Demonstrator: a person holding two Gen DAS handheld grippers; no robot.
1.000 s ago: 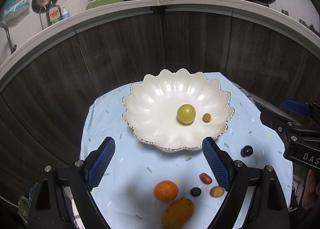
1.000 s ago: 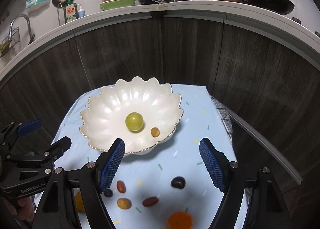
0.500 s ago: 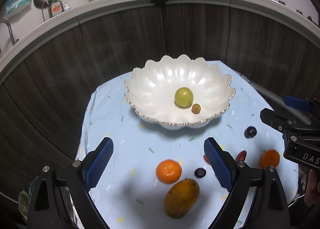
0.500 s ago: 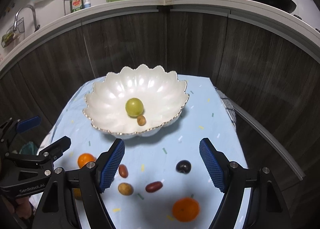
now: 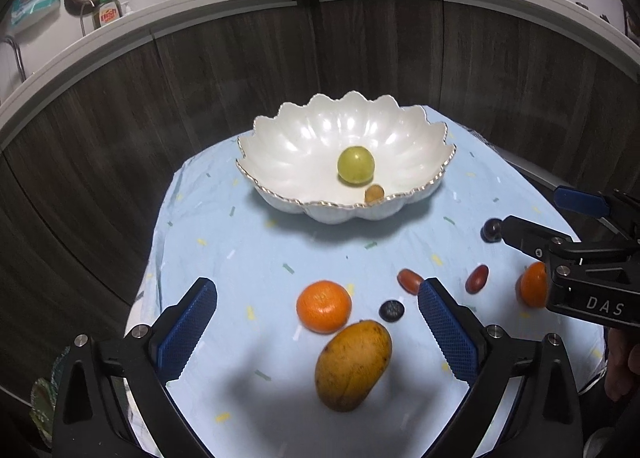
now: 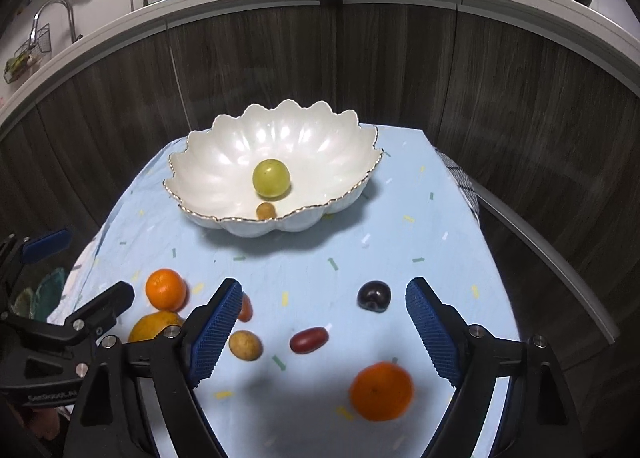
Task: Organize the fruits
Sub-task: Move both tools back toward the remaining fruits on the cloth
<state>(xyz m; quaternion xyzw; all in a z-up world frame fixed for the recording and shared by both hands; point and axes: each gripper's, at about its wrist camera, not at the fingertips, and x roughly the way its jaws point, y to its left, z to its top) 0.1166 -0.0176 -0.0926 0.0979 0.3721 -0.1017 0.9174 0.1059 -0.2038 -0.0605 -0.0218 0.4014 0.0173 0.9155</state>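
Left wrist view. The left gripper (image 5: 316,322) hung released above the near half of the table (image 5: 224,242), which was covered in a pale blue cloth; its jaws had just been opening wider, and nothing was pressed between the blue pads. Within the gap, though ungripped, lay a mandarin (image 5: 324,306), a small dark berry (image 5: 391,310) and, nearest the table's front edge, a mango (image 5: 353,364). A red grape (image 5: 409,281) lay just beside the right-hand pad. Toward the table's back edge stood a white scalloped bowl (image 5: 304,137) holding a green fruit (image 5: 355,164) and a small brown fruit (image 5: 374,193) near its front rim. Along the right edge lay a dark plum (image 5: 491,230), a second red grape (image 5: 477,279) and a second mandarin (image 5: 532,290), partly hidden behind the right gripper's frame.

Right wrist view. The right gripper (image 6: 324,328) was likewise released, its jaws having just been opening with nothing clamped. Between the pads lay the dark plum (image 6: 373,296), a red grape (image 6: 309,340) and a small yellow-brown fruit (image 6: 245,344); a mandarin (image 6: 381,390) lay closer to the front edge. At the left edge lay another mandarin (image 6: 165,289) and the mango (image 6: 154,326), partly covered by the left gripper's frame. The bowl (image 6: 224,161) stood toward the back edge.
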